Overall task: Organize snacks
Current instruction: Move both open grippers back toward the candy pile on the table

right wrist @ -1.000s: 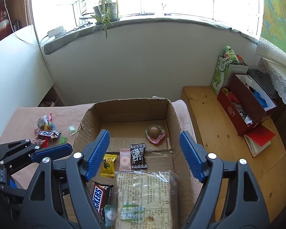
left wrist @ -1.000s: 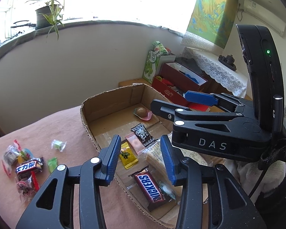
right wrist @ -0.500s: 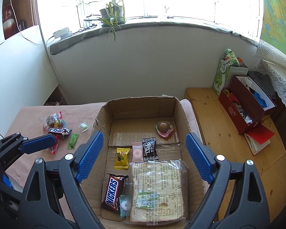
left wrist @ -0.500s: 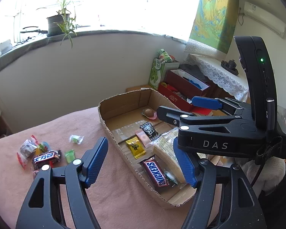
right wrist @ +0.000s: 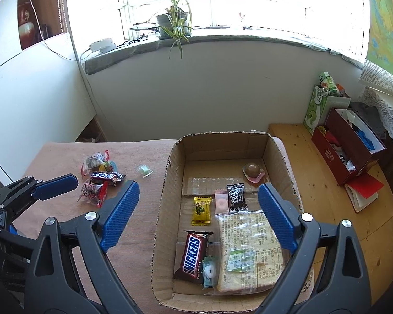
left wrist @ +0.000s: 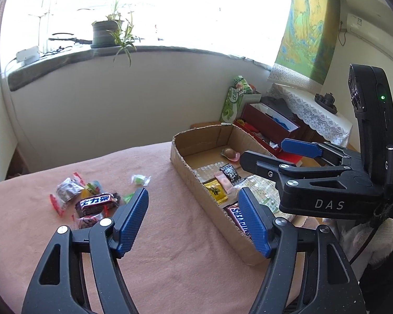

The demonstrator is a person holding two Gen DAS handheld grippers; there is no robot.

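Note:
A cardboard box (right wrist: 170, 183) sits on the pink-brown cloth (right wrist: 141, 225). It holds a Snickers bar (right wrist: 192, 256), a clear bag of crackers (right wrist: 249, 248), a yellow candy (right wrist: 201, 210), a pink packet (right wrist: 220, 204), a black packet (right wrist: 235, 196), a small green-white candy (right wrist: 209, 270) and a brown sweet on pink wrap (right wrist: 252, 171). A pile of loose snacks (right wrist: 99, 176) and a green candy (right wrist: 145, 170) lie left of the box. My left gripper (left wrist: 194, 219) is open and empty above the cloth. My right gripper (right wrist: 199, 214) is open and empty above the box.
A wooden bench (right wrist: 325, 201) stands right of the box with a red box (right wrist: 348, 151) and a green carton (right wrist: 317, 104). A white wall and a windowsill with a potted plant (right wrist: 174, 23) lie behind. A white cabinet (right wrist: 31, 99) stands at the left.
Both grippers have drawn back and up from the box. The left gripper has opened wider and swung left toward the loose snack pile.

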